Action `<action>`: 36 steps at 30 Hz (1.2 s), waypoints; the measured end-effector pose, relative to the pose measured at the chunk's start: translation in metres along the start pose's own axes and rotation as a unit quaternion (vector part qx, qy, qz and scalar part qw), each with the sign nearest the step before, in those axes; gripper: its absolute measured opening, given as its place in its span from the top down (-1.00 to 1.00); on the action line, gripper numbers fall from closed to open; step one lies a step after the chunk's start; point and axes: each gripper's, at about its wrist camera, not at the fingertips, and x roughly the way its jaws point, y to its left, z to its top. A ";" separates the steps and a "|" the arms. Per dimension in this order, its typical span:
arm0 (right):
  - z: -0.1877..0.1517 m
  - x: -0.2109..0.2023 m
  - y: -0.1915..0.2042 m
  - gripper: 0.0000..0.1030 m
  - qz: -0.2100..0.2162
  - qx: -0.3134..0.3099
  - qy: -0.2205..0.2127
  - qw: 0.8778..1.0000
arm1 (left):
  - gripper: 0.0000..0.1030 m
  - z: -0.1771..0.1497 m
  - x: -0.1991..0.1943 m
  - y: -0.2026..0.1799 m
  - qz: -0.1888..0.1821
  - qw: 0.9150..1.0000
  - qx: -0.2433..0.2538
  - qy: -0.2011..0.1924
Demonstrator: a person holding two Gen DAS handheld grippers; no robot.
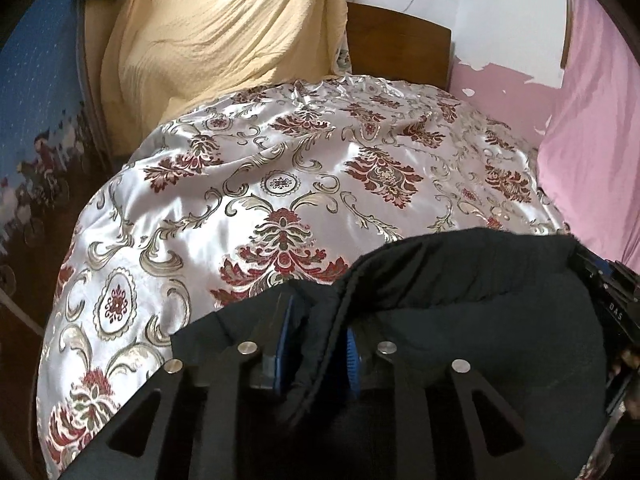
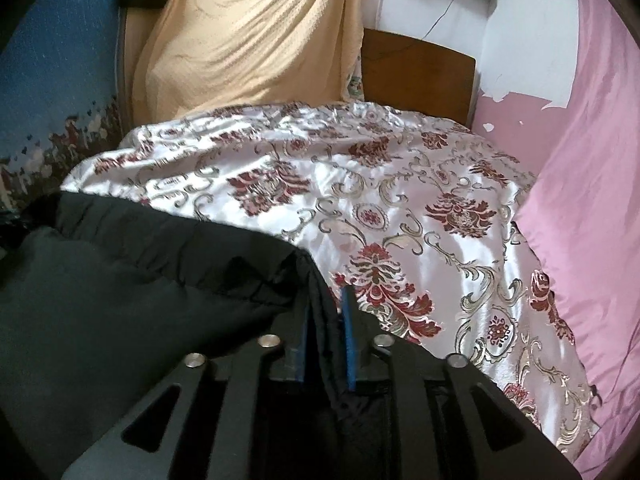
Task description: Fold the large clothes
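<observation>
Both grippers, left gripper (image 1: 316, 332) and right gripper (image 2: 326, 332), pinch a black garment (image 1: 460, 300); only the left view shows lettering "DAS" (image 1: 616, 312).

I am in a home bedroom. Before me lies a bed (image 1: 280, 184) under a shiny floral satin bedspread (image 2: 400, 216). Behind the bed stands its wooden headboard (image 1: 396, 40), with a cream cloth (image 1: 216, 32) draped beside it. Right of the bed hangs pink fabric (image 2: 592, 168); above the headboard the wall (image 2: 520, 32) shows peeling paint.
</observation>
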 end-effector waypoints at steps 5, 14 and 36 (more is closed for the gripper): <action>0.000 -0.033 -0.006 -0.12 0.016 0.004 -0.045 0.999 | -0.79 -0.003 -0.036 0.002 0.025 0.997 -0.008 -0.077; -0.035 -0.096 0.003 -0.70 0.080 -0.005 -0.082 0.993 | -0.93 -0.044 -0.086 -0.013 -0.046 0.992 0.001 -0.117; -0.034 0.005 0.031 -0.77 0.103 -0.008 -0.013 0.995 | -1.00 -0.038 0.013 -0.046 -0.033 0.997 0.034 -0.059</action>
